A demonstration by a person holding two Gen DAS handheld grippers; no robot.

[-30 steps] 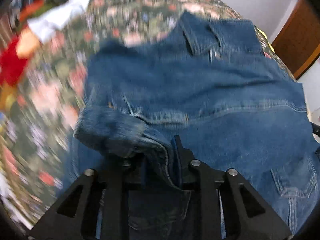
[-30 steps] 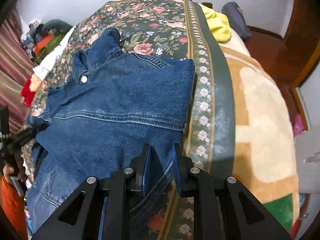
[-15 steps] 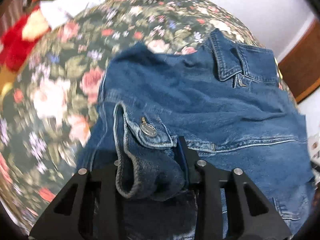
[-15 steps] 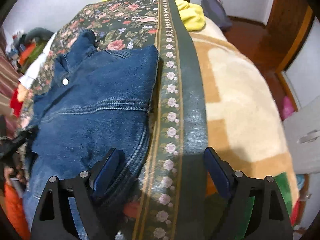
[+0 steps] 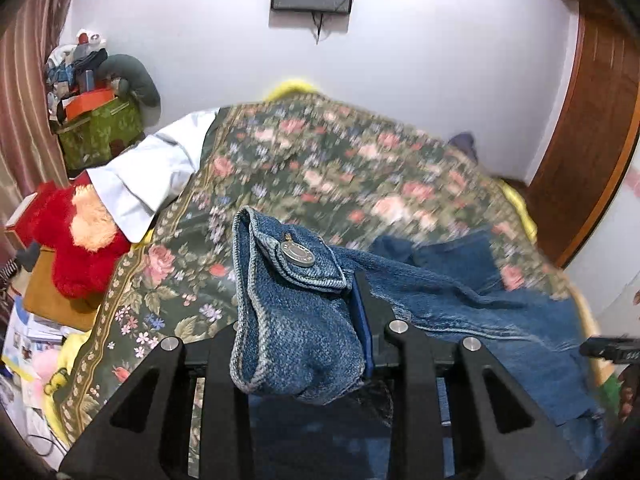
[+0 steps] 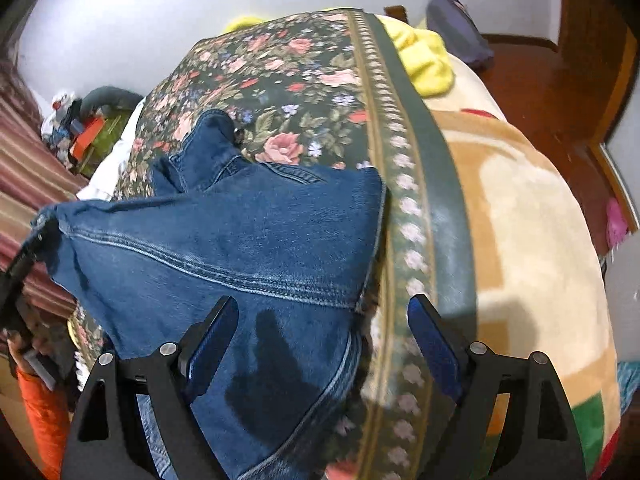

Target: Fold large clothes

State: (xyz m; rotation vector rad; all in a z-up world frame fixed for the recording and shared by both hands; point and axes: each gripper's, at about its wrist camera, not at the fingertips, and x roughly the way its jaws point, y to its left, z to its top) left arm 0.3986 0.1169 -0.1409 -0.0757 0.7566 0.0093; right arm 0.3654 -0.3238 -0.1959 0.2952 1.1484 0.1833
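The left gripper is clamping a bunched denim cuff of the denim jacket — the cuff's metal button is facing the left wrist camera, and the folded cloth is hiding the left finger while the blue pad of the right finger is pressing against it. From the cuff, the sleeve is stretching off to the right and down toward the jacket body, which is lying on the floral bedspread at the near right part of the bed. In the right wrist view the same cuff end is hanging lifted at the left edge of the frame, with the jacket's back panel and its stitched seam spreading from there across the bedspread to the green bordered strip.

The right gripper is standing wide open above the jacket's lower right edge — the left finger is sitting over denim, the right finger over the bedspread border, and nothing is being pinched between the pads. The jacket's collar is pointing toward the far side of the bed.

Beside the bedspread a beige and tan blanket is covering the right of the bed, with a yellow cloth at its far end. A red plush toy and a white cloth are lying off the bed's left side.
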